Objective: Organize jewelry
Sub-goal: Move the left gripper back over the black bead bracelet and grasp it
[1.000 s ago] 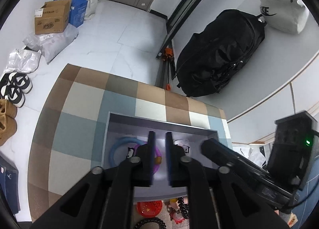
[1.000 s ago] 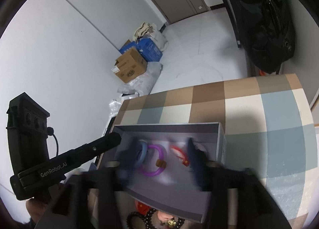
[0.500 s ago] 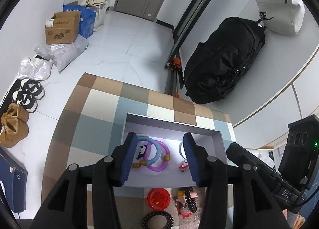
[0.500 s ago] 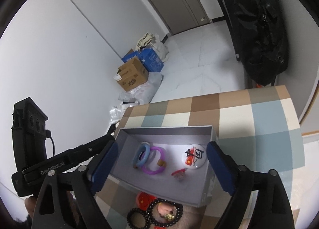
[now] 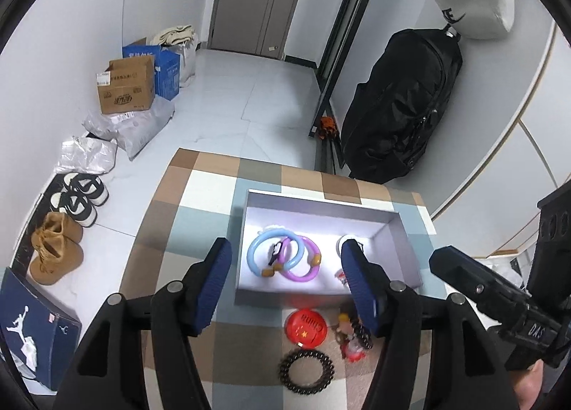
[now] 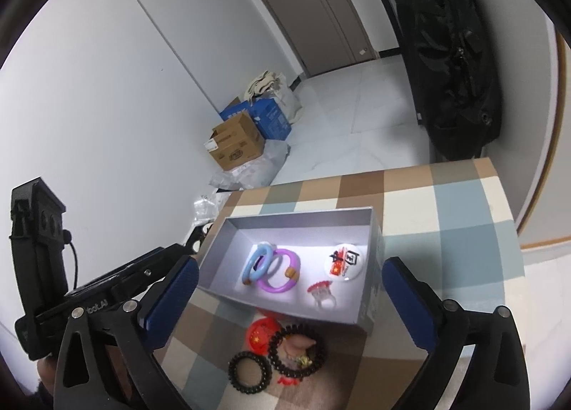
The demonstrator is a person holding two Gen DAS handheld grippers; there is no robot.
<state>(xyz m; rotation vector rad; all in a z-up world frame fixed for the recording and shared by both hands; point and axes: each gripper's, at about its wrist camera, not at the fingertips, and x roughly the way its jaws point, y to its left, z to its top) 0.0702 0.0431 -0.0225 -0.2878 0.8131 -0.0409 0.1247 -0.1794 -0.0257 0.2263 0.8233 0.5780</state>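
Note:
A grey open box (image 5: 389, 231) (image 6: 371, 299) sits on a checkered table. Inside lie a blue bangle (image 5: 258, 249) (image 6: 255, 260), a purple bangle (image 5: 308, 265) (image 6: 282, 272), a white badge (image 6: 344, 258) and a red-and-clear ring (image 6: 321, 294). In front of the box lie a red badge (image 5: 306, 327) (image 6: 258, 333), a black coil hair tie (image 5: 307, 372) (image 6: 249, 372) and a dark bead bracelet (image 6: 296, 345) around a small charm. My left gripper (image 5: 285, 278) and right gripper (image 6: 289, 290) are both open and empty, held above the box.
The checkered tablecloth (image 5: 200, 203) (image 6: 446, 210) covers the table. On the floor beyond are cardboard boxes (image 5: 125, 89), shoes (image 5: 78, 196) and a black bag (image 5: 399, 106) against the wall.
Both grippers have risen and pulled back from the box. The left gripper has gone from nearly shut to wide open. The ring and white badge now lie uncovered in the box.

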